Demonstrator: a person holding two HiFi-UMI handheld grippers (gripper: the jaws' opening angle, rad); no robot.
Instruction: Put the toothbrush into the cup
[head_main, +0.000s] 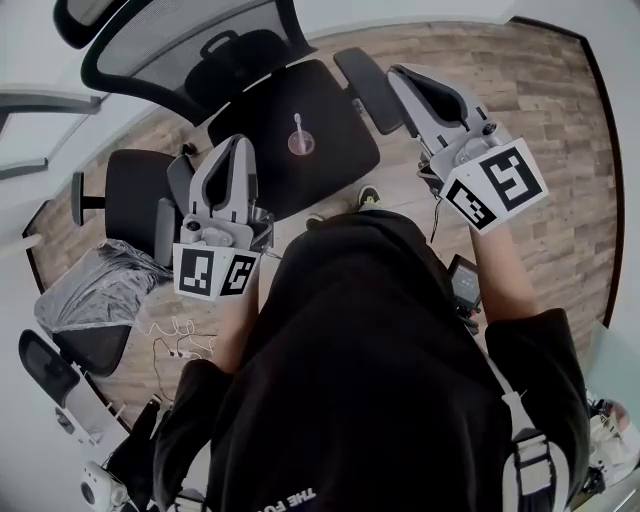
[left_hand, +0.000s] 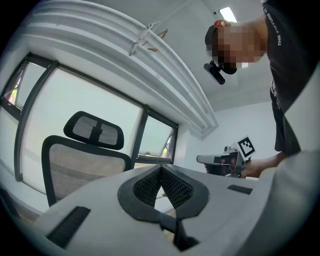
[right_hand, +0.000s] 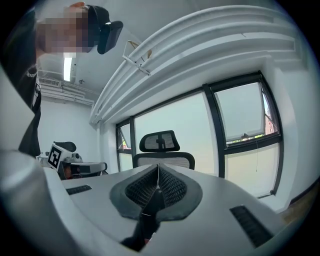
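Black upholstery is covering the seat of the office chair (head_main: 330, 170) in front of you. The pinkish cup (head_main: 301, 143) is standing upright near the middle of that seat, with the toothbrush (head_main: 298, 124) already sticking up out of it. You are holding both tools raised in front of your chest, well apart from the cup. In the head view the cup is showing between them with nothing covering it.

Your left gripper (head_main: 240, 142) is pressing its ribbed pads together at the tips, with nothing between them. Its nose is overlapping the seat's left edge in the head view. Your right gripper (head_main: 398, 72) is closed and empty too, lying just beside the chair's armrest (head_main: 368, 88).

Both gripper views are looking over the closed jaws at the mesh headrest (right_hand: 161, 141) and the tall windows (right_hand: 240, 115). A second black chair (head_main: 135, 190), a crumpled grey cover (head_main: 95, 290) and white cables (head_main: 175, 335) are lying on the wood floor (head_main: 530, 130) to your left.
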